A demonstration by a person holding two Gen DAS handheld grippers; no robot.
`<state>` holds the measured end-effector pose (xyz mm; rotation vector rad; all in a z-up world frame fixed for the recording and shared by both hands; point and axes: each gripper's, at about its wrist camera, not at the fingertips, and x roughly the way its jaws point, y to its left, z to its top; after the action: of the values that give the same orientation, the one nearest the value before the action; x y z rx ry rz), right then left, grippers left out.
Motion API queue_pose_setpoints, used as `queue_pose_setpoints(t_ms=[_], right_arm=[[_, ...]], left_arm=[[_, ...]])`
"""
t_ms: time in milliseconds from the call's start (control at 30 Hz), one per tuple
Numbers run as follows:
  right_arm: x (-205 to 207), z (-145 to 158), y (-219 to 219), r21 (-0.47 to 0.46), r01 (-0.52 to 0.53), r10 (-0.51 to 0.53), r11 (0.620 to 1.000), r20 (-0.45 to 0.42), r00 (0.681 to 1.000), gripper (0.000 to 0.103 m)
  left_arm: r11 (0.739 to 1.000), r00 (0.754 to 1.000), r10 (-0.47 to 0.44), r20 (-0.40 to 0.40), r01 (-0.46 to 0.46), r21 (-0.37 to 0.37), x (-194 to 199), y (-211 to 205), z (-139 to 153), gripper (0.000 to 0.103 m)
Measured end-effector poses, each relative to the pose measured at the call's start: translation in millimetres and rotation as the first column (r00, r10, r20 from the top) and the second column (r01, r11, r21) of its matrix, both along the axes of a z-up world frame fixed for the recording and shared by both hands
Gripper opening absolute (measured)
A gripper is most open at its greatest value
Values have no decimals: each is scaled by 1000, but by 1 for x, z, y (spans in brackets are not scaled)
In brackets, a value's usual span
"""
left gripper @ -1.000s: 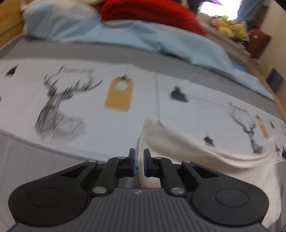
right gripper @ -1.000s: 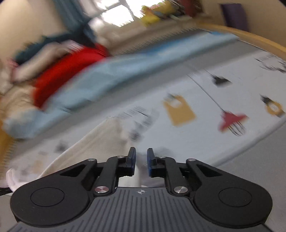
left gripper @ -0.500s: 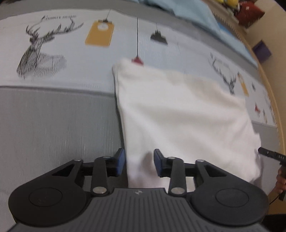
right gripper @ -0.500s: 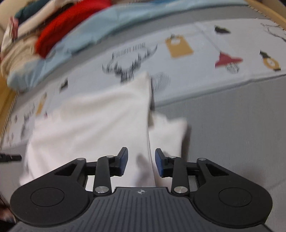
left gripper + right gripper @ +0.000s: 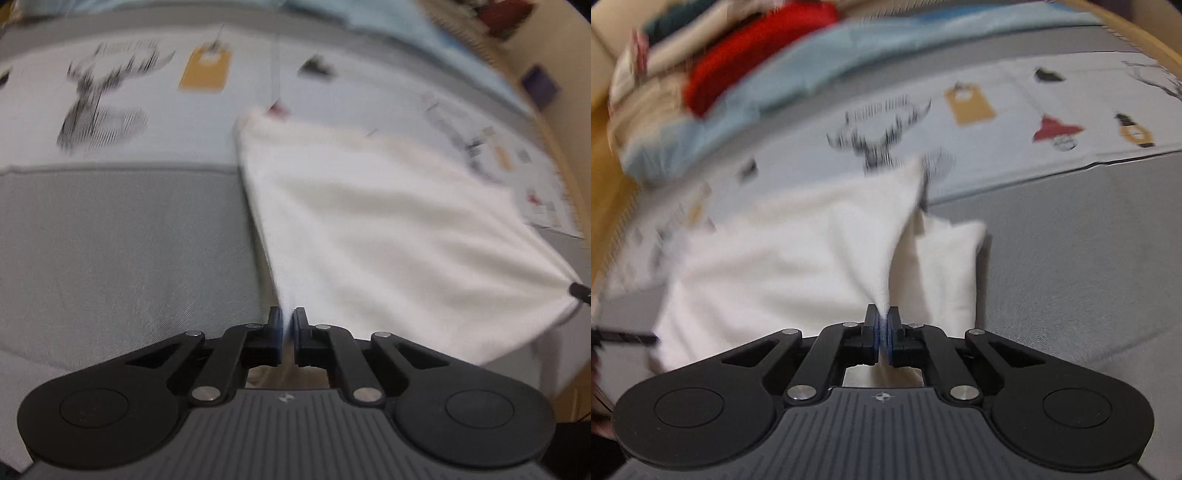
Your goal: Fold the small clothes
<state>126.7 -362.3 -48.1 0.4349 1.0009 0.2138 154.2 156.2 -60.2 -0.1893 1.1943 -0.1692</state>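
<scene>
A white garment (image 5: 388, 229) lies on the bed, partly on the grey cover and partly on the printed sheet. My left gripper (image 5: 287, 317) is shut on its near left corner, and the cloth rises taut from the jaws. In the right wrist view the same white garment (image 5: 798, 251) spreads to the left, with a sleeve or flap (image 5: 942, 266) lying to the right. My right gripper (image 5: 882, 317) is shut on a near edge of the garment, which peaks up into the jaws. Both views are motion blurred.
The bed has a grey cover (image 5: 122, 251) and a pale sheet with deer and tag prints (image 5: 967, 103). A pile of light blue, red and beige clothes (image 5: 746, 81) lies at the far side. A wooden bed frame (image 5: 561, 147) runs along the right.
Both grippers were open over the garment's near edge half a second ago. Now both have shut on the cloth and lifted it, so the edges pull up taut.
</scene>
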Motion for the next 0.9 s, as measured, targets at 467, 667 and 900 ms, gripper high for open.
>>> queue_pose_setpoints(t_ms=[467, 667, 900], right_arm=[[-49, -48, 2, -176, -22, -15, 984, -205, 979, 3], [-51, -46, 0, -140, 37, -60, 990, -170, 984, 14], [-48, -64, 16, -197, -87, 36, 977, -249, 968, 8]], left_arm=[[999, 996, 24, -90, -22, 33, -52, 22, -9, 11], [1000, 997, -10, -77, 9, -13, -46, 2, -13, 38], [966, 957, -141, -253, 190, 177, -50, -25, -51, 1]])
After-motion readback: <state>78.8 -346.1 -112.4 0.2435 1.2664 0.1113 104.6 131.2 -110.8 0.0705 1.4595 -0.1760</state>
